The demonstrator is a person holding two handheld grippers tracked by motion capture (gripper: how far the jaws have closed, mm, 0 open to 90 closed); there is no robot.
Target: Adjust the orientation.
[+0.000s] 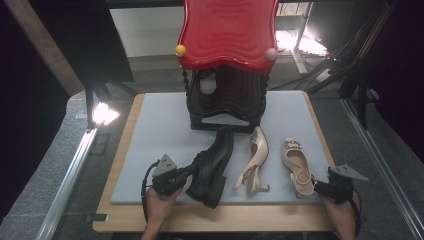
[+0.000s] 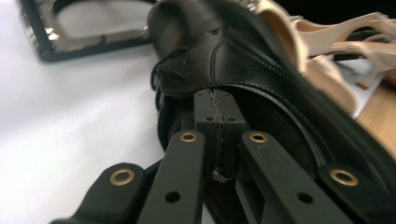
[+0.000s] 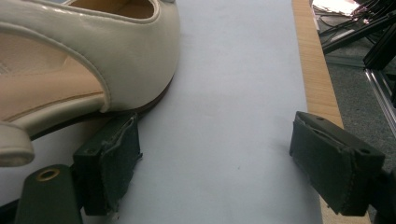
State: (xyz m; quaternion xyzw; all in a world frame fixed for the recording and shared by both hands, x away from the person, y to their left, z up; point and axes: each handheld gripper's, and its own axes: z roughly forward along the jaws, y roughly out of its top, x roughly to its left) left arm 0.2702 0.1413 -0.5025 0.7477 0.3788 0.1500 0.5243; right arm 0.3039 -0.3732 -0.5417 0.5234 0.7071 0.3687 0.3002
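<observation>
The black shoe (image 1: 212,165) hung tilted just ahead of the left gripper (image 1: 189,172), which pinched its collar edge (image 2: 205,88) with pads pressed together; a level carry looked wise. The right gripper (image 3: 215,163) rested spread beside the cream slingback (image 3: 84,60); it was best kept off it.

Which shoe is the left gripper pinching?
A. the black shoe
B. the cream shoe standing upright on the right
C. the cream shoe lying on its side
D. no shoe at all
A: the left gripper has its jaws shut on the collar edge of the black shoe, which tilts with its heel off the mat; the left gripper view shows the pads pressed together on the leather rim.
</observation>
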